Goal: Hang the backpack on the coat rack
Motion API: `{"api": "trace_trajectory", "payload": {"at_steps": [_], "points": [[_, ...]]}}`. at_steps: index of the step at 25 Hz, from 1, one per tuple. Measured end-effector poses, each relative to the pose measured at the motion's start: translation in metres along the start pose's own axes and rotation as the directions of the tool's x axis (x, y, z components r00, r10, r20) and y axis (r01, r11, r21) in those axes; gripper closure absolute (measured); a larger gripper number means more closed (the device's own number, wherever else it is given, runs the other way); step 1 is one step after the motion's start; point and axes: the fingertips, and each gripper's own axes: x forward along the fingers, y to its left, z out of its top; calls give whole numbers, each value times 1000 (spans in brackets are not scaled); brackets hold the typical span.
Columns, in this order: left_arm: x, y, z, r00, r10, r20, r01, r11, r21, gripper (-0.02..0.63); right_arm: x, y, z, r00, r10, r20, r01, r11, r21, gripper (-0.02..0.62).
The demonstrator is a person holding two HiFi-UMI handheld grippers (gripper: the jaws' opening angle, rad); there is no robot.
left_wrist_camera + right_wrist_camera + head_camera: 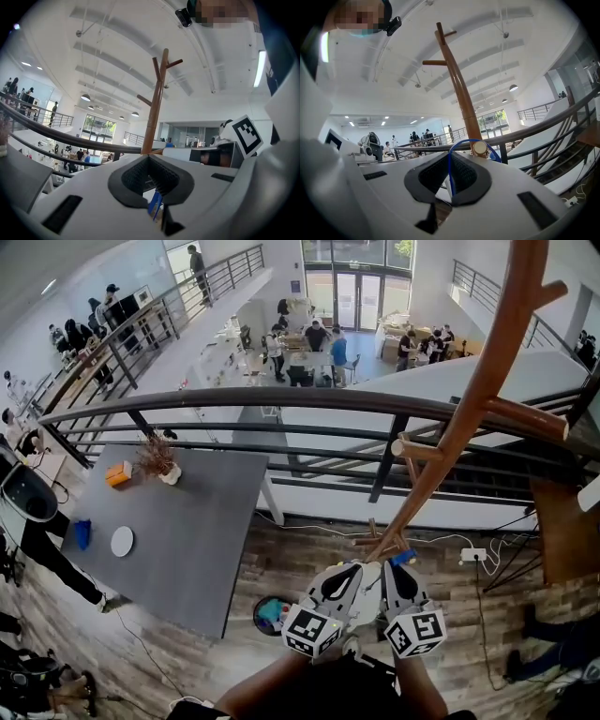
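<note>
The wooden coat rack [469, 390] slants up from the floor just beyond both grippers, with short pegs along its pole. My left gripper [364, 566] and right gripper [397, 563] sit side by side at its foot. A thin blue loop [404, 557] of the backpack shows at their tips. In the right gripper view the blue loop [465, 141] arches over a round peg end [479, 148], and my right gripper [452, 155] is shut on it. My left gripper [149, 158] is shut on a bit of blue strap [154, 206]. The coat rack [154, 112] stands straight ahead. The backpack's body is hidden.
A dark metal railing [234, 404] runs across behind the rack, with a drop to a lower floor where several people sit. A grey table [187, 521] stands to the left. A white power strip [473, 554] and cables lie on the wooden floor to the right.
</note>
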Motion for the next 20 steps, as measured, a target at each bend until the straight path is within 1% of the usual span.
{"api": "trace_trajectory", "payload": {"at_steps": [20], "points": [[15,3,-6,1000,15,-17,-16,1000,-15,601,23,-15,-27,997,20,-71,-19,1000,15,575]]}}
